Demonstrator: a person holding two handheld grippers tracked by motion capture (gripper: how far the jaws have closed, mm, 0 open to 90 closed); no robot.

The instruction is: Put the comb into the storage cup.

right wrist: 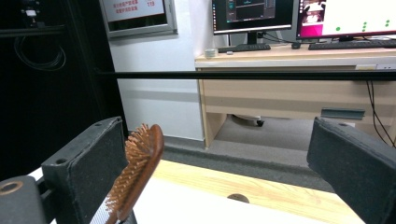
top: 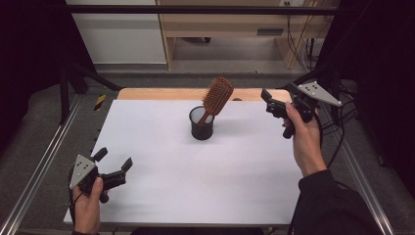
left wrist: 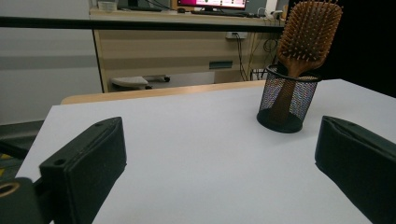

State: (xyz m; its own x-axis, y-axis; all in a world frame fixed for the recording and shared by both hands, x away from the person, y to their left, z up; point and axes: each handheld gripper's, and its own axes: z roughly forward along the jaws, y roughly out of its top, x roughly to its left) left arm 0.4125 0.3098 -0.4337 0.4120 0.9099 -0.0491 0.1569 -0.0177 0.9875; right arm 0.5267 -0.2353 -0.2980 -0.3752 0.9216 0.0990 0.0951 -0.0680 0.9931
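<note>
A wooden paddle hairbrush (top: 218,95) stands handle-down in a black mesh cup (top: 201,124), its bristled head leaning up and to the right above the rim. The cup sits on the white table (top: 195,171) toward the far middle, a little short of the bare wooden strip (top: 161,93) along the table's far edge. In the left gripper view the brush handle shows through the mesh, and the cup (left wrist: 288,104) stands upright with its flat base on the white surface.

The right claw (top: 268,102) is held up off the table at the far right, just beside the brush and apart from it, jaws spread wide and gripping nothing. In the right gripper view the brush head (right wrist: 137,170) appears edge-on close to the inner face of the left-hand jaw, bristles turned toward it; whether they touch cannot be told from that view.

The left claw (top: 116,164) hovers low near the front left corner of the table, well apart from the cup, also released with its jaws wide. A hand (top: 87,208) holds it from below.

Beyond the table stand a pale wooden desk (right wrist: 299,88) and monitors (right wrist: 299,16).
</note>
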